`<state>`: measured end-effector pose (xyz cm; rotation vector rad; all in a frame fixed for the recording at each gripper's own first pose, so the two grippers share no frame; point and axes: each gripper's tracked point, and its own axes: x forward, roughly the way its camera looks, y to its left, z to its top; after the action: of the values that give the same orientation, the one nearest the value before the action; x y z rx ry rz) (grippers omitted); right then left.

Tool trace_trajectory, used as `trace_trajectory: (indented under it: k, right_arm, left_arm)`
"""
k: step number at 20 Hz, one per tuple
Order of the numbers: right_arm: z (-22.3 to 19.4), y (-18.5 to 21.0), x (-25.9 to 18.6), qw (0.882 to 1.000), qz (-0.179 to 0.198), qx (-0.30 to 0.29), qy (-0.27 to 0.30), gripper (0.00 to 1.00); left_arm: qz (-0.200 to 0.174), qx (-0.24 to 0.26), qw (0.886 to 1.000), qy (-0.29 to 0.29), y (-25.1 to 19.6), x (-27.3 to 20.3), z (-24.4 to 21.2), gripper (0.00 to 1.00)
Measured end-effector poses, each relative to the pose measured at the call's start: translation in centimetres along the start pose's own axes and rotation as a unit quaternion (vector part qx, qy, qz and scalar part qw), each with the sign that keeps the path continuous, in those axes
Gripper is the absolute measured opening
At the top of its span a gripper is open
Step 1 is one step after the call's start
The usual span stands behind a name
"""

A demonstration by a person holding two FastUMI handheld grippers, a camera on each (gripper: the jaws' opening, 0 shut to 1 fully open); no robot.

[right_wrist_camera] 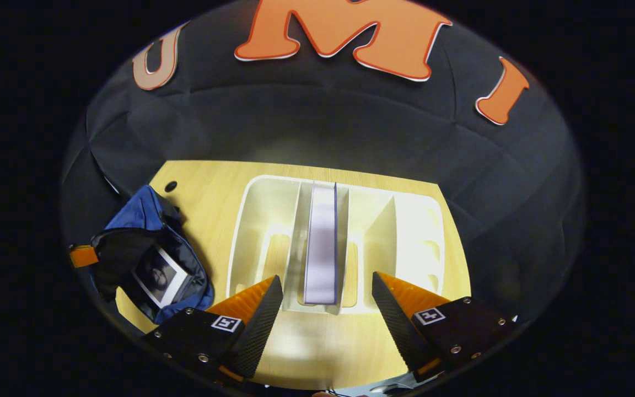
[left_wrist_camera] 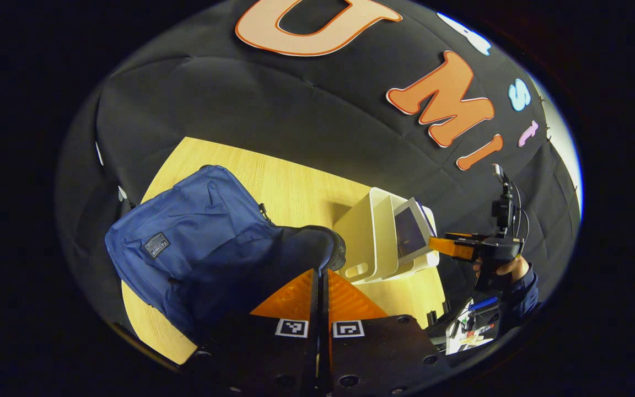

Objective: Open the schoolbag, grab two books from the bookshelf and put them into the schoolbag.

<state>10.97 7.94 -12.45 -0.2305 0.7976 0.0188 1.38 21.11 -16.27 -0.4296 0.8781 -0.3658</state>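
Wooden surface [right_wrist_camera: 405, 193] carries a white bookshelf [right_wrist_camera: 251, 220] with one book [right_wrist_camera: 322, 242] upright inside. Right hand-held gripper [right_wrist_camera: 327, 309] hangs released before it. Left hand-held gripper [left_wrist_camera: 322, 281] is clenched on the blue schoolbag [left_wrist_camera: 185, 231] flap; another book [right_wrist_camera: 160, 281] lies half hidden inside.

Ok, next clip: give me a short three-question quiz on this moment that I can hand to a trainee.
1. True or false: the right gripper has its jaws shut on the upright book.
2. How many books stand in the white bookshelf? A) none B) one C) three
3. Fill in: the open schoolbag already holds one ____.

Key:
1. False. The jaws are open and not touching the upright book.
2. B.
3. Book. The second book lies inside the schoolbag.
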Motion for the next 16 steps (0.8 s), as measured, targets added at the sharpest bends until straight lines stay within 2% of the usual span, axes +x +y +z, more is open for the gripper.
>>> trace_trajectory:
  k: [3, 6, 8, 10, 11, 12, 13, 14, 15, 16]
  right_arm:
    - [0.5, 0.8, 0.9, 0.999, 0.021, 0.001, 0.027, 0.98]
    - [1.8, 0.4, 3.0, 0.999, 0.015, -0.010, 0.051, 0.98]
    - [2.6, 0.3, 3.8, 0.998, 0.019, -0.011, 0.064, 0.97]
    - [2.8, 0.0, 5.0, 0.997, 0.016, -0.008, 0.079, 0.91]
    - [2.5, 0.0, 5.3, 0.996, 0.016, -0.002, 0.091, 0.74]
    - [2.2, 0.3, 5.6, 0.995, 0.022, 0.003, 0.102, 0.79]
    - [2.0, 0.6, 5.7, 0.993, 0.025, 0.010, 0.112, 0.68]
    - [2.1, 0.7, 5.6, 0.992, 0.031, 0.023, 0.119, 0.60]
    - [2.0, 1.4, 6.1, 0.990, 0.043, 0.037, 0.127, 0.41]
    - [2.2, 1.4, 5.7, 0.990, 0.043, 0.045, 0.129, 0.38]
  left_arm:
    - [-0.002, -0.009, 1.000, 0.002, 0.1, 0.3, -0.2, 0.02]
    - [-0.001, -0.011, 1.000, 0.003, 0.1, 0.5, -0.4, 0.02]
    - [-0.002, -0.014, 1.000, -0.001, 0.1, 0.4, -0.3, 0.02]
    - [-0.002, -0.020, 1.000, -0.002, 0.3, 0.6, -0.4, 0.02]
    - [-0.002, -0.024, 1.000, -0.002, 0.6, 0.5, -0.5, 0.02]
    - [-0.001, -0.027, 1.000, -0.001, 0.8, 0.5, -0.5, 0.02]
    - [-0.001, -0.029, 1.000, -0.001, 0.8, 0.5, -0.6, 0.02]
    - [0.000, -0.030, 1.000, -0.001, 0.9, 0.5, -0.7, 0.02]
    - [0.001, -0.031, 1.000, -0.001, 1.0, 0.7, -0.6, 0.02]
    - [0.001, -0.032, 1.000, -0.001, 1.0, 0.7, -0.6, 0.02]
